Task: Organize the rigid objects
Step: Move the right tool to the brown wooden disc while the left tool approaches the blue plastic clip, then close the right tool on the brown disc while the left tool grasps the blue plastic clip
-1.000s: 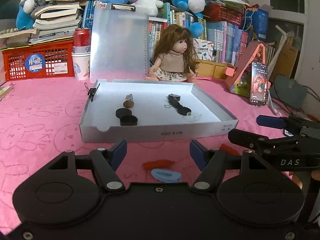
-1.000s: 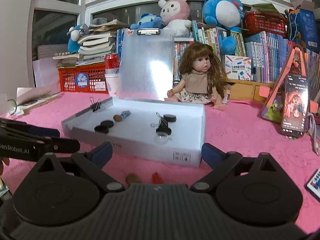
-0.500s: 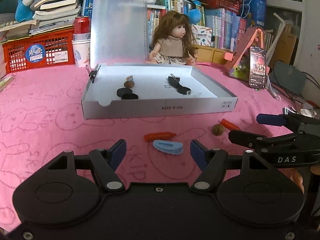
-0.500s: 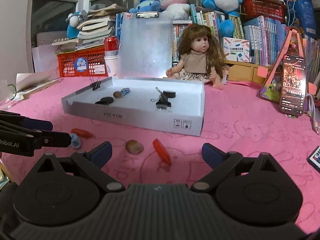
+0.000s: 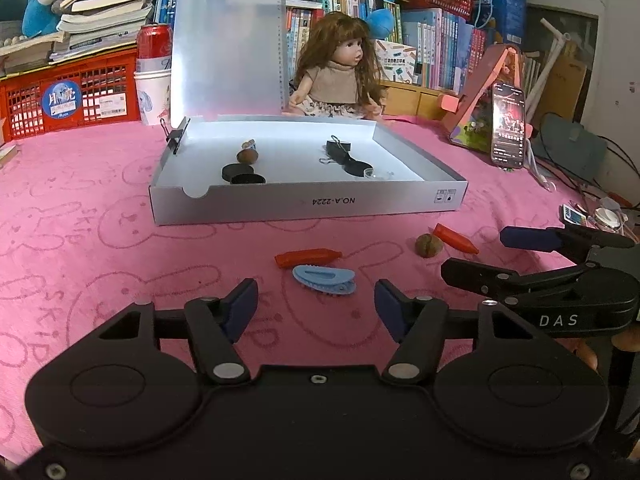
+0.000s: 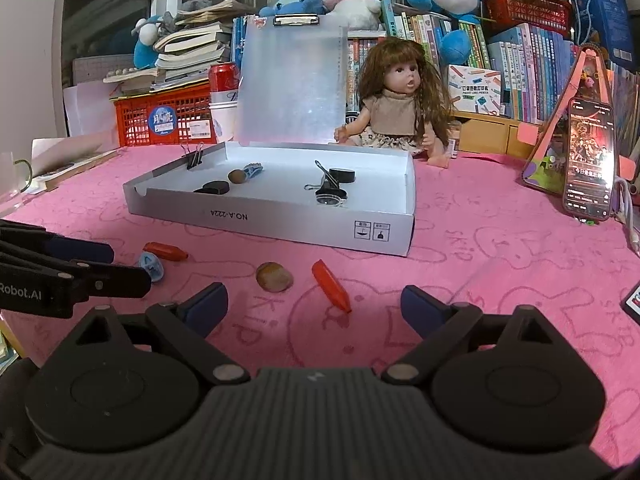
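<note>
Here: ridged blue plastic clip (image 5: 323,279), smooth orange crayons, round walnut (image 5: 429,245).

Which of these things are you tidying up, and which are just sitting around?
For the job:
- white box
- blue hair clip
- two red crayons
- walnut
- left claw, open
- right claw, open

Just lying about:
- doll
- phone
- red basket
- soda can
</note>
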A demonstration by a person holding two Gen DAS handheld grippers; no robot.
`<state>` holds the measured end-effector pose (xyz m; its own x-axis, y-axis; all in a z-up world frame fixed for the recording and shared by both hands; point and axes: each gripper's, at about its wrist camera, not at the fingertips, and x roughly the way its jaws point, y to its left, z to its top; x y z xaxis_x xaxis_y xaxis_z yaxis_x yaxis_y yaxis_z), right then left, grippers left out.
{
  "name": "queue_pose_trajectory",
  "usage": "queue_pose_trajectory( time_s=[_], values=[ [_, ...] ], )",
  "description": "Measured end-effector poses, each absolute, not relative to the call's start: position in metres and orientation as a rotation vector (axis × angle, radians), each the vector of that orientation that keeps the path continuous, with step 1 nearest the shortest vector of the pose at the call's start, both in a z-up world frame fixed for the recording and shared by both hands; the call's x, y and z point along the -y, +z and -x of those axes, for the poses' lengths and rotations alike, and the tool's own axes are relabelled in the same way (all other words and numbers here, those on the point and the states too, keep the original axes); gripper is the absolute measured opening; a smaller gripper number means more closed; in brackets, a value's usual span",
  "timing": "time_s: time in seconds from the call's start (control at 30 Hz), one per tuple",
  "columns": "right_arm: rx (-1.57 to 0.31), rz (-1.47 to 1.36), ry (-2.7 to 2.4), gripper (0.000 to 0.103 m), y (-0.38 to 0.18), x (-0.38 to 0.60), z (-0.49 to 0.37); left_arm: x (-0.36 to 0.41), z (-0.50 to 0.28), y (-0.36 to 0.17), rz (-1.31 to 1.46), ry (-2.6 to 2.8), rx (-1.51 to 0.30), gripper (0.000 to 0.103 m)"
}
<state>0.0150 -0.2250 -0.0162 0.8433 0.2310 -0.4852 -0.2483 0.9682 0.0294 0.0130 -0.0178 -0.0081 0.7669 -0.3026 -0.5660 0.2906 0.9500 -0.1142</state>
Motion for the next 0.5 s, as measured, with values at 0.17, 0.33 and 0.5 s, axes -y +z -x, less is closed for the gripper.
queue_pose_trajectory(
  time_s=[0.17, 0.33, 0.5],
  values=[
    [-0.513, 0.027, 0.246, 0.095, -0.0189, 0.2252, -0.0147, 0.0186, -0.0125, -0.0096, 0.009, -0.308, -0.614, 0.049],
    [-0.507, 0.028, 0.246, 0.090, -0.0197, 0.2244, -0.0146, 0.0207, -0.0109, -0.0104, -0.005, -0.298, -0.606, 0.044],
    [-0.492, 0.035, 0.244, 0.089, -0.0183, 0.2228, -0.0142, 0.0213, -0.0127, -0.0102, -0.008, -0.299, -0.604, 0.040]
  ],
)
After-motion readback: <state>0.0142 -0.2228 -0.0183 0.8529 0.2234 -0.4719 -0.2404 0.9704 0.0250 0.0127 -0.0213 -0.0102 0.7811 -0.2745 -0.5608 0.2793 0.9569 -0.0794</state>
